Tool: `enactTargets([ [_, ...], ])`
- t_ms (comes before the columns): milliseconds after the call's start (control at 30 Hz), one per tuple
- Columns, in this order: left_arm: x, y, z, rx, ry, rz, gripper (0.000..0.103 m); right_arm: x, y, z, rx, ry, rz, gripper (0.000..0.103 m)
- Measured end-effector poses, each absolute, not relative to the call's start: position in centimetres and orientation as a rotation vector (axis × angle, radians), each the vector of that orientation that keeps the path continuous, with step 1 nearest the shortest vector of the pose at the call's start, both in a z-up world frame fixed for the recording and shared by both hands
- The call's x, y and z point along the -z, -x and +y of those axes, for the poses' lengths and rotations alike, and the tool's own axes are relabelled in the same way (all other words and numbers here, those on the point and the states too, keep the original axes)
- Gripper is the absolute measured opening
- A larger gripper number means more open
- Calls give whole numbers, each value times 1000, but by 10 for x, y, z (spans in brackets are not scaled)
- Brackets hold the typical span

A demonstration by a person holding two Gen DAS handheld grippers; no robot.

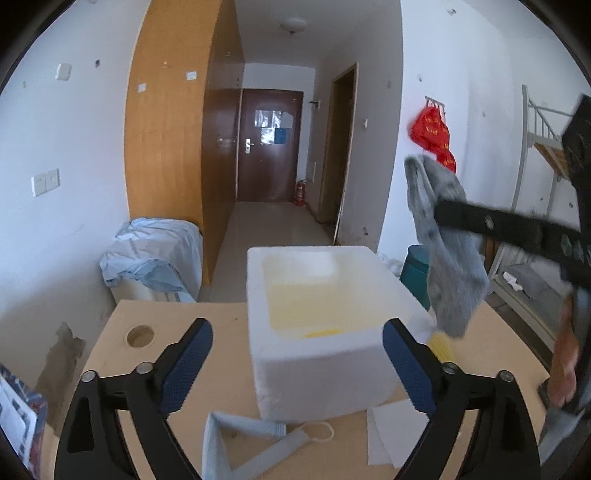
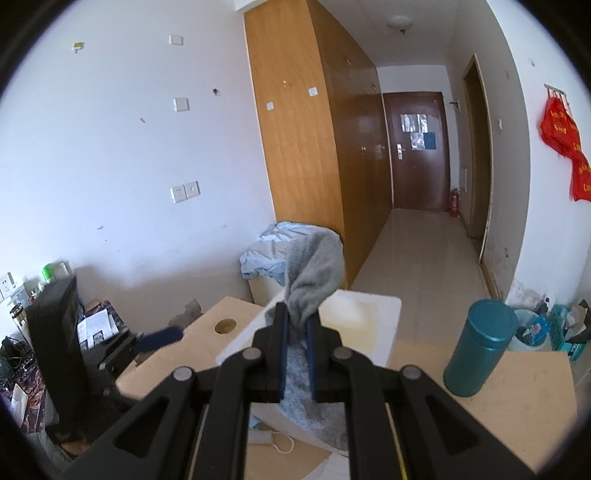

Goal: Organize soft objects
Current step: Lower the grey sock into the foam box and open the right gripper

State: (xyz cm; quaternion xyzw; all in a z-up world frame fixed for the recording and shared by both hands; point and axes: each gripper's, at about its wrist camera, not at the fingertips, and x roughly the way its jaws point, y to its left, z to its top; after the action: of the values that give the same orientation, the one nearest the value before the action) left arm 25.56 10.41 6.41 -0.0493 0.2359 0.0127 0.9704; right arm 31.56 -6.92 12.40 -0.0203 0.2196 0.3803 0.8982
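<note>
Clamping a limp grey knitted sock (image 2: 314,280), the right tongs (image 2: 295,332) hang at two o'clock above the white foam box (image 1: 317,354). Left tongs (image 1: 295,365) gape apart; only their view shows a pale blue sock (image 1: 236,446) on the wooden surface (image 1: 221,317).

Place looked like dormitory or small rented room. Tall wooden wardrobe (image 2: 295,140) ran along wall at 11 o'clock toward dark brown entry door (image 1: 269,140) at 12 o'clock, red fire extinguisher (image 1: 300,192) standing just beside it. Metal bunk-bed ladder (image 1: 539,147) stood at 3 o'clock, red cloth bags (image 1: 434,136) hung on wall hooks near it. Tiled floor, ceiling lamp (image 1: 293,25), wall switches (image 2: 184,192). Plywood desk (image 1: 177,332) with round cable hole (image 1: 140,335) sat at 6 o'clock.
</note>
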Motion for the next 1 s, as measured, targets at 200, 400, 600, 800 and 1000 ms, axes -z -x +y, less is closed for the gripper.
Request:
enactTargets([
  [200,-53,-235,106,-37,124,468,95,-124,-328,-54,-799,41,453,12],
  [400,-44,-234,111,-61,127,457,95,-104,-348,-36,-791,64,499,12],
  [600,-36,-233,121,-46,176,456,95,-91,-360,-24,-782,92,523,12],
  [800,-35,-232,125,-35,191,451,95,-89,-367,-14,-769,129,531,12],
  [1000,-36,-232,123,-29,181,449,95,-69,-374,-14,-752,167,618,12],
])
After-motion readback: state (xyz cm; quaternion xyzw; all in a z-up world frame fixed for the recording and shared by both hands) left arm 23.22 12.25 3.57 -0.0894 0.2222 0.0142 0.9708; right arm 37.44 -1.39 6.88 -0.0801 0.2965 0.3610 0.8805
